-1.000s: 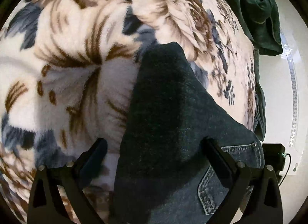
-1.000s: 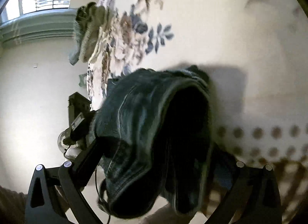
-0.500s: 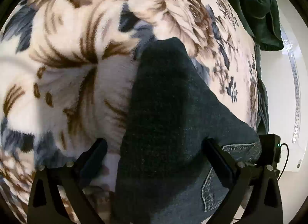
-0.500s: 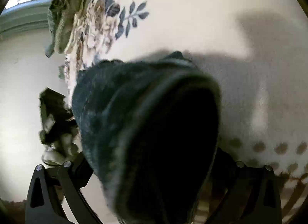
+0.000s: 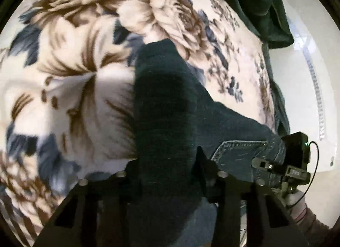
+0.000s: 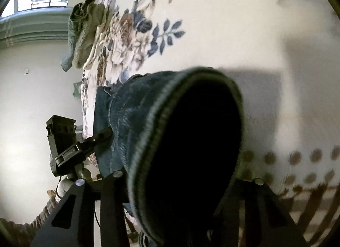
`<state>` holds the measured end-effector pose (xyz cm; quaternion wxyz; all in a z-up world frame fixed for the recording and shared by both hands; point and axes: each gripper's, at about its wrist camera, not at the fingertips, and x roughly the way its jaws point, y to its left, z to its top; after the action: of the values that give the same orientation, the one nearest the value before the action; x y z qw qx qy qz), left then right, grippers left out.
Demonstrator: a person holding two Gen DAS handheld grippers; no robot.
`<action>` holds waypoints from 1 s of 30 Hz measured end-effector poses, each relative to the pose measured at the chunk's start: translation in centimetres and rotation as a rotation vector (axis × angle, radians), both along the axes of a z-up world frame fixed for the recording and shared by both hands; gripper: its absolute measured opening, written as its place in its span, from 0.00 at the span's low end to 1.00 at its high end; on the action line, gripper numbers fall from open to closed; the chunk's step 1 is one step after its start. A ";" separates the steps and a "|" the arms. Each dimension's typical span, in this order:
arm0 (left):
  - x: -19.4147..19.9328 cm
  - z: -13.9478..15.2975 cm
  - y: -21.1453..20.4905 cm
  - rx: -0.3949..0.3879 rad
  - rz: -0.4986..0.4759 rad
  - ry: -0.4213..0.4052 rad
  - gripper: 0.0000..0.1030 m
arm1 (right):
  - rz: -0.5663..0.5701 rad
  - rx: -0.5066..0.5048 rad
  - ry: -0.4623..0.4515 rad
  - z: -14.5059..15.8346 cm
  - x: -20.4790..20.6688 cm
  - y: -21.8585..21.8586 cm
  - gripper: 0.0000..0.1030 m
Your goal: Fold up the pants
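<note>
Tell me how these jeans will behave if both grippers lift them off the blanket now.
The jeans will probably sag: the denim already curls into a rounded fold in front of the right gripper. The stacked layers between the left gripper fingers look thick, so fairly heavy. Both jaws have just been closing on denim. The plush floral blanket may drag any trailing cloth.
</note>
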<state>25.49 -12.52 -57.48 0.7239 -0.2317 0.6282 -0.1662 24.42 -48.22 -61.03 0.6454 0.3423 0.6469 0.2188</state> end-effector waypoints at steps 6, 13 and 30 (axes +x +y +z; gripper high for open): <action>-0.3 2.9 -0.5 0.017 -0.006 -0.032 0.29 | -0.006 -0.013 -0.018 2.7 -0.6 -0.3 0.39; 0.3 8.8 1.2 -0.001 0.038 -0.071 0.29 | 0.024 -0.018 -0.075 9.2 0.7 0.2 0.39; 19.1 24.3 20.1 -0.026 0.150 -0.209 0.28 | 0.058 -0.028 -0.240 27.5 22.9 21.1 0.39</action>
<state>44.55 7.56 -33.14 0.7928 -0.2688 0.5279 -0.1431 47.28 -27.11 -33.52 0.7163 0.2856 0.5776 0.2678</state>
